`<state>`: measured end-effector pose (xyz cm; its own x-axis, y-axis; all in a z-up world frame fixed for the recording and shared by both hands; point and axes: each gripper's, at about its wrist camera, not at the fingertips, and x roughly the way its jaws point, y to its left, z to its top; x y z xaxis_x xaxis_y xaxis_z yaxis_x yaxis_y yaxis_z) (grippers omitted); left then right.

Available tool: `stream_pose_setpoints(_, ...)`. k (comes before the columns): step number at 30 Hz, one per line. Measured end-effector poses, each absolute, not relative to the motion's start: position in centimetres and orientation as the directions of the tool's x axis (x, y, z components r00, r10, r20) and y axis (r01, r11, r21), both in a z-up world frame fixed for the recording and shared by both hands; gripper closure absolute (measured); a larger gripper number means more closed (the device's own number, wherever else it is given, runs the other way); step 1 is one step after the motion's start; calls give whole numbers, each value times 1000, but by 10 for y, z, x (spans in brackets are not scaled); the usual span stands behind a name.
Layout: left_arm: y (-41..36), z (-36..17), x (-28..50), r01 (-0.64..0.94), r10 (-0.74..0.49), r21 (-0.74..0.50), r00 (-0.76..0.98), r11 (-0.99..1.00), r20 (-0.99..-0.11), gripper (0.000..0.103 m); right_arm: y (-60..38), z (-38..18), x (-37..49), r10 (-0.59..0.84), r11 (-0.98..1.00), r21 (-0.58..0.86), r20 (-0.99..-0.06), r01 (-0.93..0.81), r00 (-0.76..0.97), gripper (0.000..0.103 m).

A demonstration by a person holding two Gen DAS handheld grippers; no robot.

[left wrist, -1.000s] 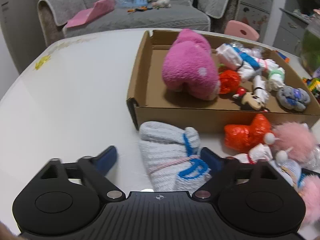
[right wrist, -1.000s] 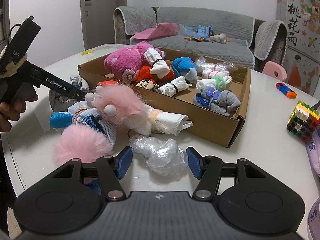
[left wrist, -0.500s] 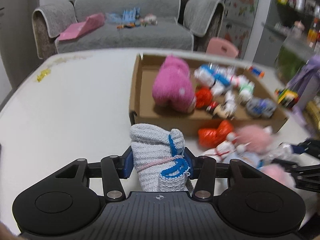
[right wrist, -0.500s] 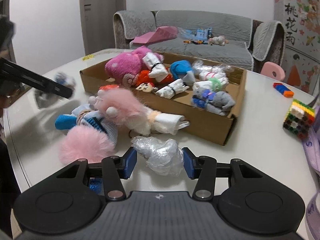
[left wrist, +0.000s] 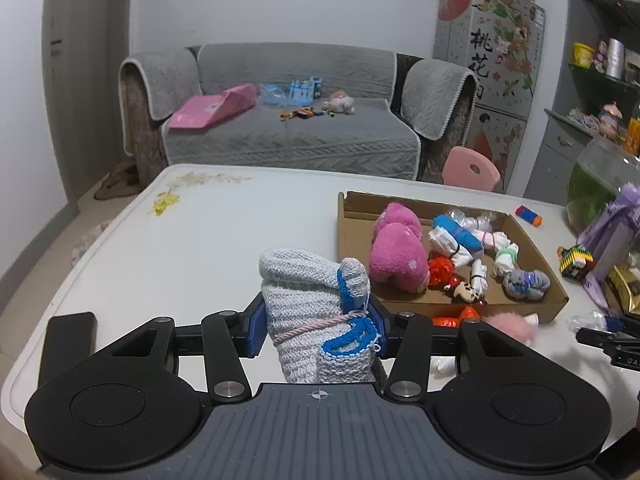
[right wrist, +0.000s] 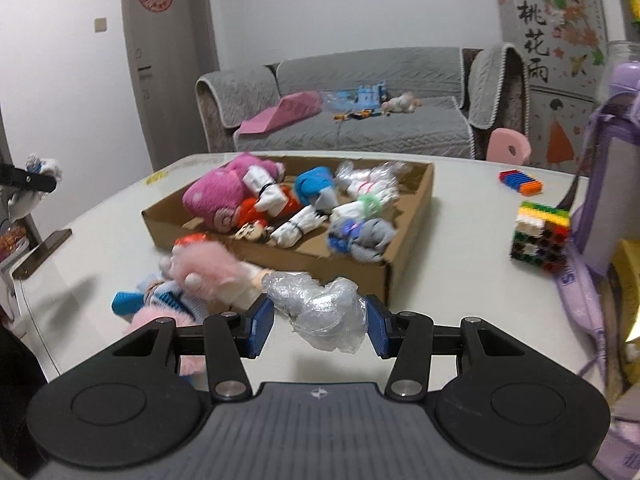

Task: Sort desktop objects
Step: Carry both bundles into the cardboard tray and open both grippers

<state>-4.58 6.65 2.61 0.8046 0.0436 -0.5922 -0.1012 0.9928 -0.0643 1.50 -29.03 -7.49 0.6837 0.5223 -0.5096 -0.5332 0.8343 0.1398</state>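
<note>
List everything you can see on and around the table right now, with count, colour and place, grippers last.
knit bundle: one, grey-white with blue trim, held in left gripper
plastic-wrapped bundle: one, clear, held in right gripper
cardboard box: one, brown, mid-table
pink plush: one, in the box, near its left end
small rolled bundles: several, white, blue, red, grey, in the box
fluffy pink toy: one, on the table in front of the box
block cube: one, multicoloured, right of the box
striped block: one, multicoloured, far right of the table
sofa: one, grey, behind the table
left gripper: fingers closed on the knit bundle
right gripper: fingers closed on the plastic-wrapped bundle
</note>
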Motion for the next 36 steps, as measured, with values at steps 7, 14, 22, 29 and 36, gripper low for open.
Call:
stream_pose_setpoints(7, 67, 37, -30, -92, 36, -67, 816, 994, -577, 48, -317, -47, 27, 500, 854, 131, -471, -503, 727, 58)
stream_pose_setpoints(14, 54, 65, -1, -49, 10, -57, 836, 997, -549, 48, -340, -6, 46, 479, 871, 107, -404, -480, 779, 58)
stream_pose_setpoints(22, 18, 84, 44, 23, -37, -32, 839, 999, -543, 48, -315, 22, 80, 493, 855, 46, -376, -516, 784, 58)
stream_pose_setpoints(29, -17, 77, 95, 76, -64, -3, 813, 997, -579, 48, -280, 29, 112, 556, 808, 43, -385, -587, 737, 58)
stream_pose_setpoints(36, -36, 53, 135, 101, -76, 5, 780, 995, -621, 48, -257, 19, 137, 583, 775, 40, -433, -631, 688, 58)
